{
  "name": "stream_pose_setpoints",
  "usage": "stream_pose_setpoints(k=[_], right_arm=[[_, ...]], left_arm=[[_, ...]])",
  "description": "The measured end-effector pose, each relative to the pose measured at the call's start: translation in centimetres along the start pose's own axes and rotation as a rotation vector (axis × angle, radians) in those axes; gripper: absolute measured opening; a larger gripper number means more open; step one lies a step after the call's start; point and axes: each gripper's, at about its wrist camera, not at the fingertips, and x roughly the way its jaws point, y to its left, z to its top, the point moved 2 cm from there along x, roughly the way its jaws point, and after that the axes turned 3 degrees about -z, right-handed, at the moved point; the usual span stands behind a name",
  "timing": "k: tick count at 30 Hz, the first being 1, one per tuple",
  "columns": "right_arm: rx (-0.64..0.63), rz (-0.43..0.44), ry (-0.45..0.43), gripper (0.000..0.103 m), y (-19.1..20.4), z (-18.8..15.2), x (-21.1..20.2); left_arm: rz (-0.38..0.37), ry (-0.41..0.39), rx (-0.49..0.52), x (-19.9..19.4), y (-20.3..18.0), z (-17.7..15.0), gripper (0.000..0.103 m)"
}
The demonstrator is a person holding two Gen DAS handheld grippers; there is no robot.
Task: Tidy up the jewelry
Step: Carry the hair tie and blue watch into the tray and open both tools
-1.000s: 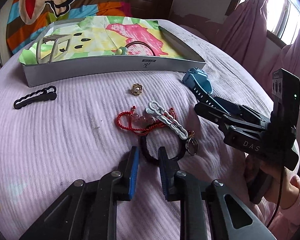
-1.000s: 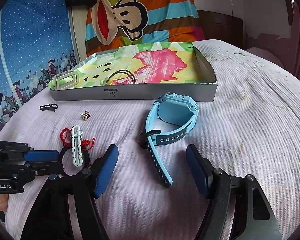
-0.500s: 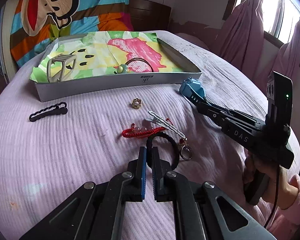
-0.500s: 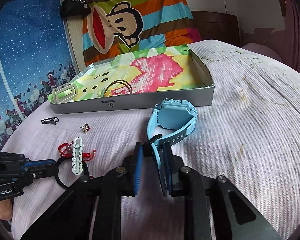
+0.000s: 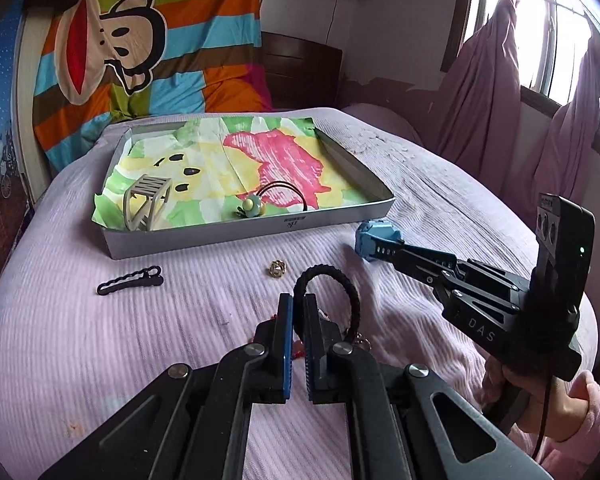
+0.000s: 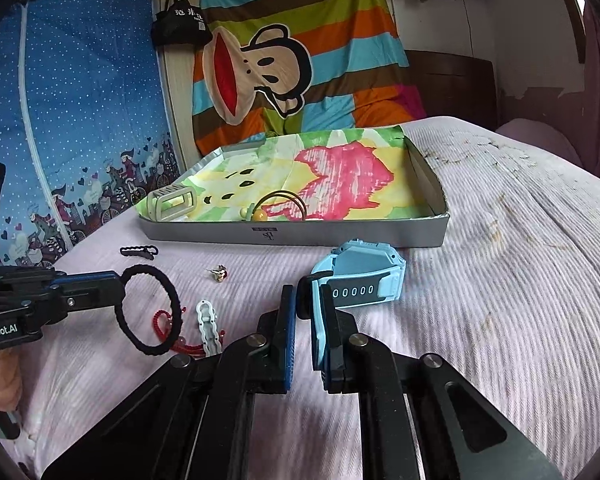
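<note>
A black braided hair ring [image 5: 342, 282] hangs lifted off the lilac bedspread, with my left gripper [image 5: 298, 302] shut on its near edge. In the right wrist view the same ring [image 6: 172, 300] stands upright at the left gripper [image 6: 114, 286]. My right gripper [image 6: 304, 300] is shut on the strap of a light blue watch [image 6: 360, 272], whose body is raised just above the cover. In the left wrist view the watch [image 5: 376, 236] shows at the tip of the right gripper [image 5: 384, 251]. A grey tray [image 5: 252, 234] lined with coloured paper lies behind.
Inside the tray sit a grey claw clip [image 5: 146, 200] and a hair tie with a green charm [image 5: 252, 206]. On the cover lie a black hair clip [image 5: 130, 278], a gold ring [image 5: 278, 269], a red cord bracelet [image 6: 164, 322] and a white chain clip [image 6: 208, 324].
Both grippers went from open to shut, the left on the black ring, the right on the watch strap. Both have since risen, lifting the ring off the red bracelet and the watch off the cover.
</note>
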Motion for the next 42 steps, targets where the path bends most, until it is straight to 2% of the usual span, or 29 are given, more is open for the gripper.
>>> stream_pose_setpoints(k=[11,21,28,32,36,42], right_arm=[[-0.029,0.033,-0.064,0.009,0.7,1.0,-1.7],[-0.029,0.06,-0.082,0.009,1.2,1.6,-2.2],[-0.006,0.072,-0.149,0.009,0.8,5.1,-2.5],[0.018,0.068,-0.199,0.009,0.9,8.3,-1.3],[-0.003,0.038,-0.205,0.009,1.7,10.5,1.2],[-0.024,0.014,-0.171,0.009,2.7,11.4,4.9]], left_arm=[[0.017,-0.038,-0.062,0.0,1.3,1.1,0.005],[0.05,-0.062,-0.088,-0.2,2.2,1.4,0.005],[0.119,-0.139,-0.146,0.4,3.9,4.1,0.005],[0.153,-0.164,-0.179,1.7,5.2,6.2,0.005],[0.182,-0.154,-0.201,3.4,6.7,7.7,0.005],[0.154,-0.119,-0.24,5.7,8.4,8.6,0.005]])
